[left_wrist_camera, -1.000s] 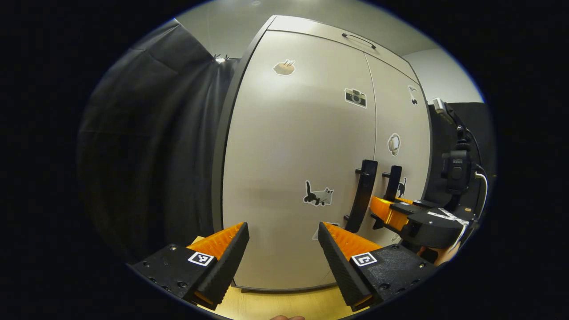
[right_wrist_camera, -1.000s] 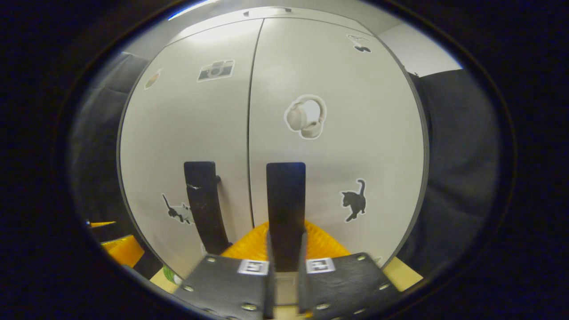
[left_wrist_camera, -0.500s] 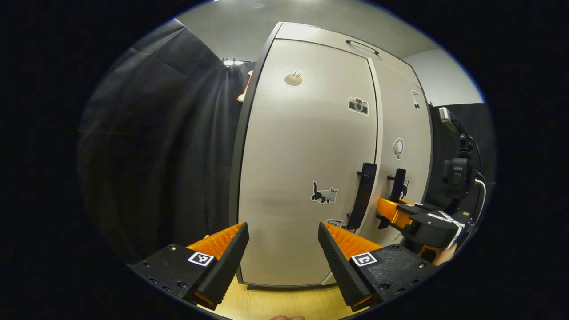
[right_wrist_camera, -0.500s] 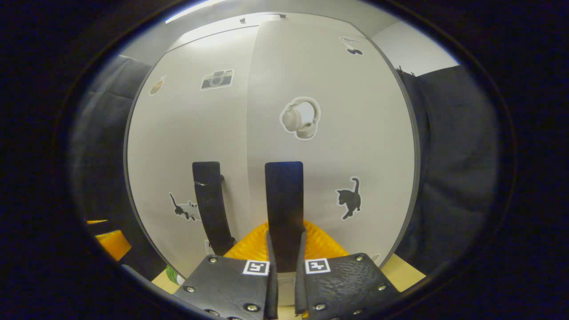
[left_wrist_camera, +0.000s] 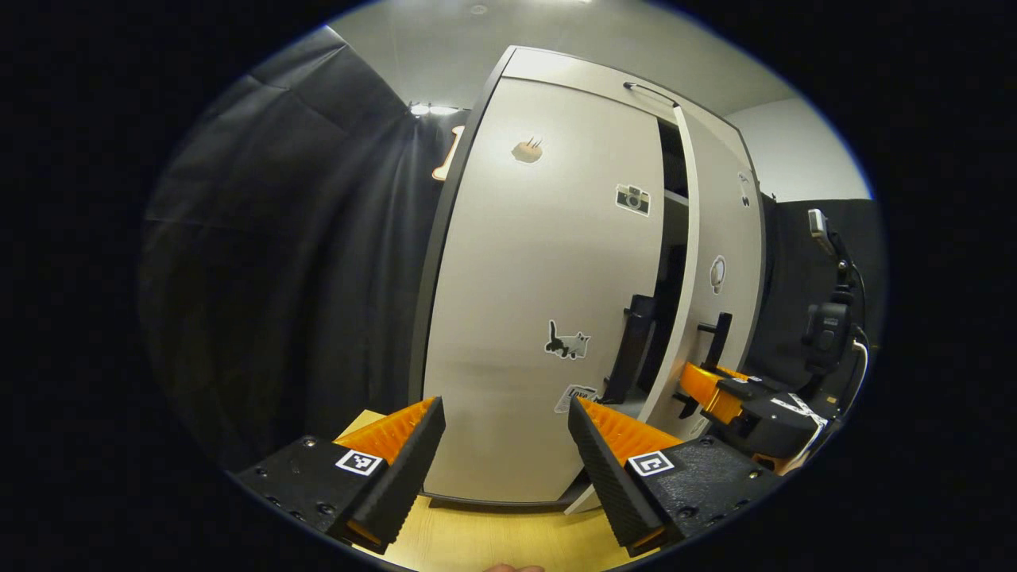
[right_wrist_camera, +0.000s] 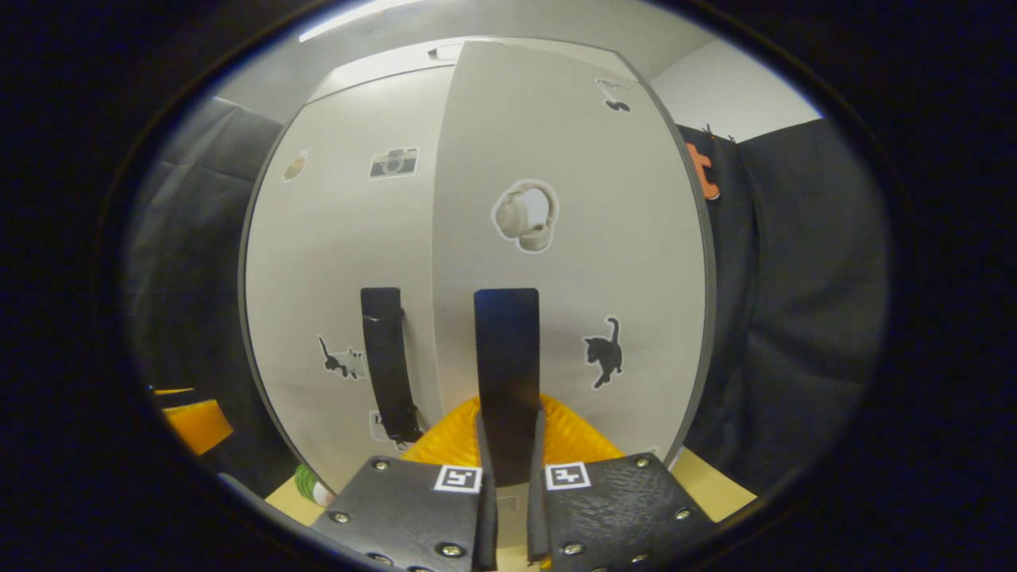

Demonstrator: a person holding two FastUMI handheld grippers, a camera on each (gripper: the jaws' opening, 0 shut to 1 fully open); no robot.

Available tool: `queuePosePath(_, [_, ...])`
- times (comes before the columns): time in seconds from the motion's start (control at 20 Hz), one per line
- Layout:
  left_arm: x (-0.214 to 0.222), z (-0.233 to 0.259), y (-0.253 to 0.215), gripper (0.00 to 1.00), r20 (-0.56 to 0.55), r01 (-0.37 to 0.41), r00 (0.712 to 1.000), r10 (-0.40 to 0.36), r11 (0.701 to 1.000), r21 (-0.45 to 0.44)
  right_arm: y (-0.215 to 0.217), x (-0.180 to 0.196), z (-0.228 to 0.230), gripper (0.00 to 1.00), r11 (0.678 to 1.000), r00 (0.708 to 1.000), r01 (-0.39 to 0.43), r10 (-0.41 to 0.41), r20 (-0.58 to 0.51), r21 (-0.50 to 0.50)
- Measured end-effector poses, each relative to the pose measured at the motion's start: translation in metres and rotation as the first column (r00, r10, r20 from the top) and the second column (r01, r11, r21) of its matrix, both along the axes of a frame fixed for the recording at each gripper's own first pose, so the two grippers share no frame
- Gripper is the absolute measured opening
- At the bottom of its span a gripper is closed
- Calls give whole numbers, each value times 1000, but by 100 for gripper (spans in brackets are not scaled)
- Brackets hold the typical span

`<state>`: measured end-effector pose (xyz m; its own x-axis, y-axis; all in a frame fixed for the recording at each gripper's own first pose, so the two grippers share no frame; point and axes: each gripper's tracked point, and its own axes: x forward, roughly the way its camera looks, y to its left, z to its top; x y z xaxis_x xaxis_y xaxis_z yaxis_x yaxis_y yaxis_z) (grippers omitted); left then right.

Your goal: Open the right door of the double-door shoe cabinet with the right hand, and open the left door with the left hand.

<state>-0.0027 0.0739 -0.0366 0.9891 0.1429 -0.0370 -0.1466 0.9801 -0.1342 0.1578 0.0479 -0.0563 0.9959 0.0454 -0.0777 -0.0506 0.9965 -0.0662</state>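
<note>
The pale shoe cabinet stands upright with stickers on both doors. Its right door (left_wrist_camera: 719, 238) (right_wrist_camera: 556, 143) is swung partly out, leaving a dark gap beside the closed left door (left_wrist_camera: 540, 262) (right_wrist_camera: 349, 238). My right gripper (right_wrist_camera: 508, 469) (left_wrist_camera: 703, 385) is shut on the right door's black vertical handle (right_wrist_camera: 506, 357) (left_wrist_camera: 717, 338). The left door's black handle (left_wrist_camera: 632, 349) (right_wrist_camera: 387, 357) is free. My left gripper (left_wrist_camera: 506, 445) stands open in front of the left door, a short way back from it and left of its handle, with nothing between its fingers.
Black cloth hangs on both sides of the cabinet (left_wrist_camera: 278, 262) (right_wrist_camera: 786, 302). A light wooden floor (left_wrist_camera: 477, 540) runs under the cabinet's base. A camera on a stand (left_wrist_camera: 826, 334) sits to the right, behind my right gripper. A small green item (right_wrist_camera: 306, 485) lies low by the cabinet.
The right door has swung outward with my right gripper shut on its handle, opening a dark gap between the doors. My left gripper has drawn back from the cabinet, still open.
</note>
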Motion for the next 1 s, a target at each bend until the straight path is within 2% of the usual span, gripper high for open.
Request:
queuePosePath(0.45, [-13,-2,0,96,-12,-18,1000,18,1000,23,-6,-6,0,15,999,999,31,-31,33,18])
queuePosePath(1.0, [-3,-8,-32,97,-35,70,997,-68,996,53,-19,-19,3,14,998,997,60,-61,48,22])
